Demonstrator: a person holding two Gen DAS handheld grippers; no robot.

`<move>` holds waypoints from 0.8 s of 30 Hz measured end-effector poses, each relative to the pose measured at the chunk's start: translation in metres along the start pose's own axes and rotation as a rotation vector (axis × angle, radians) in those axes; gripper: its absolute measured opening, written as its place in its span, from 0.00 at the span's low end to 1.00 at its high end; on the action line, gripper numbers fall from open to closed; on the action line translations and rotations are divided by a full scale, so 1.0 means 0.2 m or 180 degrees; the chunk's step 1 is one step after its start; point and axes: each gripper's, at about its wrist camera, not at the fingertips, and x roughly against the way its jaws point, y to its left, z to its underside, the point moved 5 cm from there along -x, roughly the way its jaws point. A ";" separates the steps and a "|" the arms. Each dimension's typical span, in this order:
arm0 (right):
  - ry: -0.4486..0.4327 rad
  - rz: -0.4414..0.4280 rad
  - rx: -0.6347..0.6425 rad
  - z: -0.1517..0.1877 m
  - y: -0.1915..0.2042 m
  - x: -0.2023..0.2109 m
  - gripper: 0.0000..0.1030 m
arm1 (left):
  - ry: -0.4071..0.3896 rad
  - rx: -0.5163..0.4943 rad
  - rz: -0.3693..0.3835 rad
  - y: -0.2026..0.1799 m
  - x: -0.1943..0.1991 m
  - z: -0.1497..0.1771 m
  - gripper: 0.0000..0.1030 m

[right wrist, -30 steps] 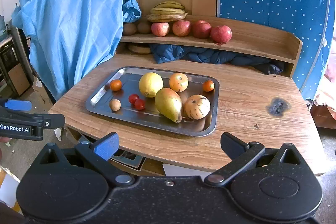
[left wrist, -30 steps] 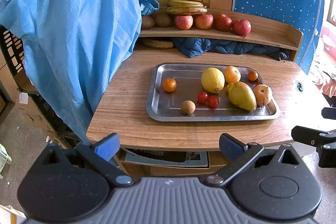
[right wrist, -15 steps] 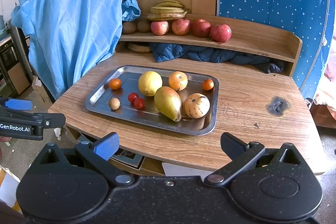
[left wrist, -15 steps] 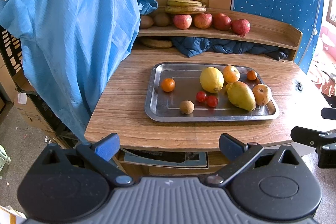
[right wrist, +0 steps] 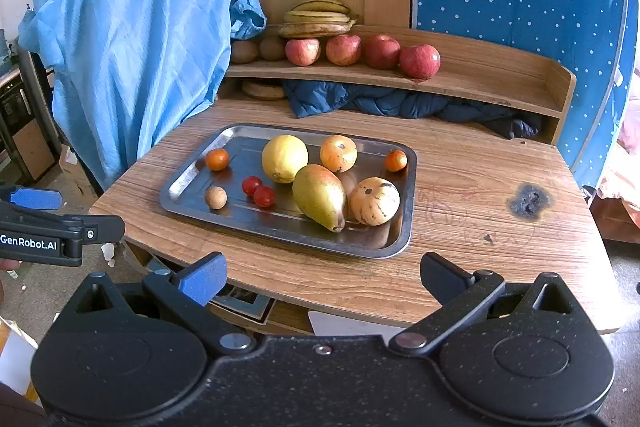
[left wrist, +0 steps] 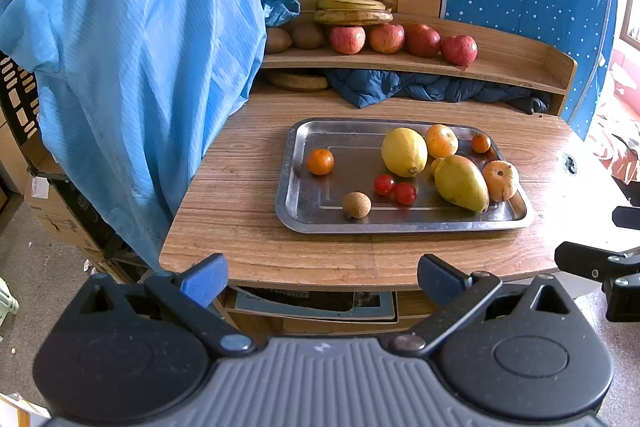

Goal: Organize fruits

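Note:
A steel tray [left wrist: 308,215] [right wrist: 188,187] lies on the wooden table and holds a lemon [left wrist: 404,151] [right wrist: 285,158], a pear [left wrist: 460,182] [right wrist: 319,196], an orange [left wrist: 441,140] [right wrist: 338,153], a spotted round fruit [left wrist: 500,180] [right wrist: 374,201], two cherry tomatoes [left wrist: 394,188] [right wrist: 258,191], a small brown fruit [left wrist: 356,205] [right wrist: 215,197] and two small orange fruits [left wrist: 320,161] [right wrist: 396,160]. My left gripper [left wrist: 322,275] hovers open short of the table's near edge. My right gripper [right wrist: 322,274] is open too, above the near edge.
A shelf [right wrist: 480,83] behind the tray carries apples [right wrist: 419,61], bananas [right wrist: 318,19] and kiwis [right wrist: 245,51]. Dark blue cloth [right wrist: 400,103] lies under it. A light blue garment [left wrist: 132,67] hangs at the left. A burn mark [right wrist: 530,201] marks the table's right part.
Both grippers have drifted slightly; the tray and fruit sit a little lower in both views. Nothing was taken hold of, and both grippers stay open.

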 end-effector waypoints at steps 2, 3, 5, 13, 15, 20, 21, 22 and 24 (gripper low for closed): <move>-0.0002 0.0002 0.0000 0.00 0.00 0.00 0.99 | 0.0002 0.0004 0.0000 0.00 0.00 0.00 1.00; -0.0004 0.0003 -0.0001 0.00 0.00 0.00 0.99 | 0.0002 0.0004 0.0000 0.00 0.00 0.00 1.00; -0.0007 0.0017 -0.0012 0.00 -0.01 -0.01 0.99 | 0.0002 0.0002 0.0007 0.00 -0.01 0.00 1.00; -0.0005 0.0055 -0.0027 0.00 0.00 -0.02 0.99 | 0.0009 -0.0002 0.0019 0.00 -0.03 -0.02 1.00; -0.0004 0.0064 -0.0031 0.00 0.00 -0.03 0.99 | 0.0010 0.0001 0.0021 0.00 -0.03 -0.02 1.00; 0.0001 0.0082 -0.0035 -0.01 0.00 -0.03 0.99 | 0.0022 0.0006 0.0030 0.00 -0.05 -0.02 1.00; 0.0004 0.0085 -0.0035 -0.01 0.00 -0.03 0.99 | 0.0025 0.0006 0.0031 0.00 -0.05 -0.02 1.00; 0.0006 0.0090 -0.0037 -0.01 0.01 -0.03 0.99 | 0.0026 0.0007 0.0033 0.01 -0.05 -0.02 1.00; 0.0011 0.0094 -0.0039 -0.01 0.01 -0.03 0.99 | 0.0027 0.0006 0.0036 0.01 -0.06 -0.03 1.00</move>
